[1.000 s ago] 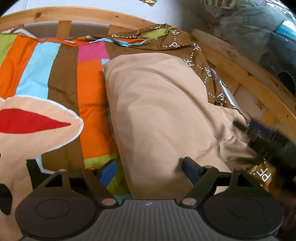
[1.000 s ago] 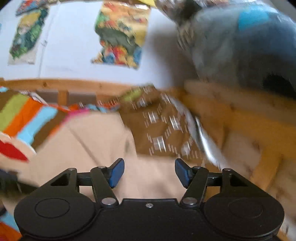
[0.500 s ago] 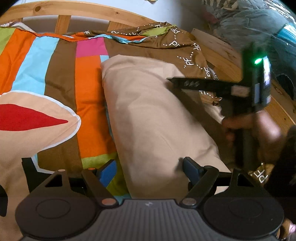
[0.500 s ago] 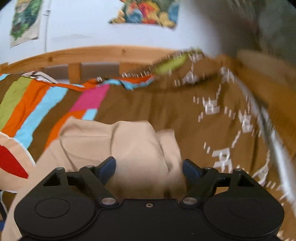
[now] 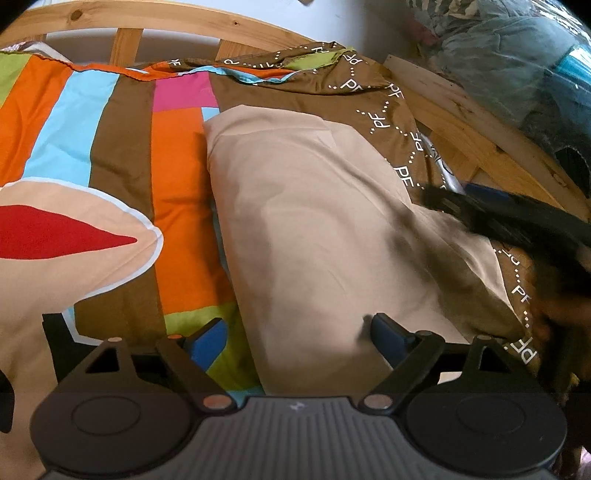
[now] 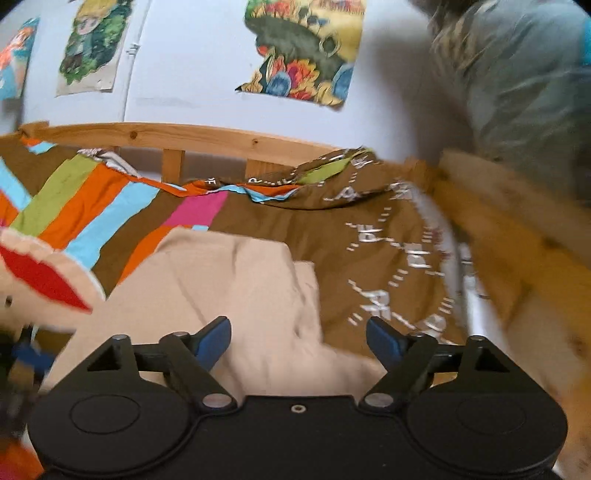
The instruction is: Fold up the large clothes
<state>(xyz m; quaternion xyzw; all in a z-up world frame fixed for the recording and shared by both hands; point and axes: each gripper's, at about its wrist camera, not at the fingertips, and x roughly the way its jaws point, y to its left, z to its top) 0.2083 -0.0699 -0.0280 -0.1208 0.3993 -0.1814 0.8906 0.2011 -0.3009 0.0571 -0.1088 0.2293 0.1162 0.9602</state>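
Note:
A folded beige garment (image 5: 314, 229) lies on the striped, many-coloured bedspread (image 5: 122, 140), running from the bed's far end toward me. My left gripper (image 5: 295, 338) is open at the garment's near left edge, nothing between its blue fingertips. The right wrist view shows the same beige garment (image 6: 236, 295) under my right gripper (image 6: 299, 338), which is open and empty over the garment's right part. The right gripper's black body (image 5: 517, 221) shows blurred at the garment's right edge in the left wrist view.
A wooden bed frame (image 5: 155, 22) runs along the far end and the right side (image 5: 480, 140). A brown patterned cover (image 6: 388, 236) lies bunched at the right. Bagged bedding (image 5: 517, 55) sits beyond the rail. Posters (image 6: 306, 48) hang on the white wall.
The right gripper dropped from above the garment's far right to low at its right edge. Its camera tilted up toward the wall. The left gripper barely moved.

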